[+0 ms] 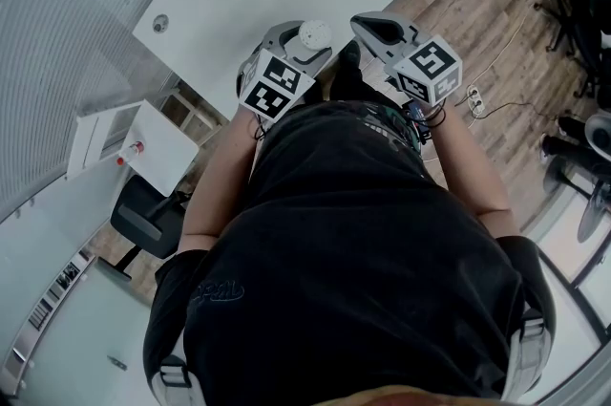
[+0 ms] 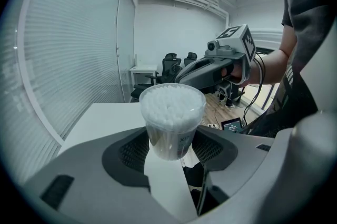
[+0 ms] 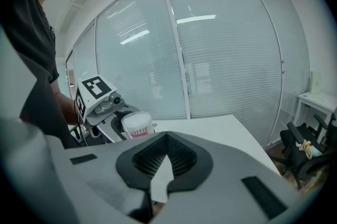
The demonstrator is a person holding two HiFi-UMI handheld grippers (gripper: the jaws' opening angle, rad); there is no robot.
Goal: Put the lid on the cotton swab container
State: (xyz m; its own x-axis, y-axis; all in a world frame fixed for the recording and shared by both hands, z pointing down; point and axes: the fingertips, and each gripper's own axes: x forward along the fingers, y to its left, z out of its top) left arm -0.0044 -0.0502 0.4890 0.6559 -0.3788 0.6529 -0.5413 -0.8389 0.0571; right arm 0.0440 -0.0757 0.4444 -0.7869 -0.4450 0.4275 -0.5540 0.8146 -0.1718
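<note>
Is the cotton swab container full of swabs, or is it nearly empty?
Full: white swab tips fill the whole top of the cotton swab container, held by the left gripper.

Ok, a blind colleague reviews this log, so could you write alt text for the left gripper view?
A clear cotton swab container, packed with white swabs and with no lid on, is clamped in the left tool over a white table. Behind it, a person's hand holds the right tool.
</note>
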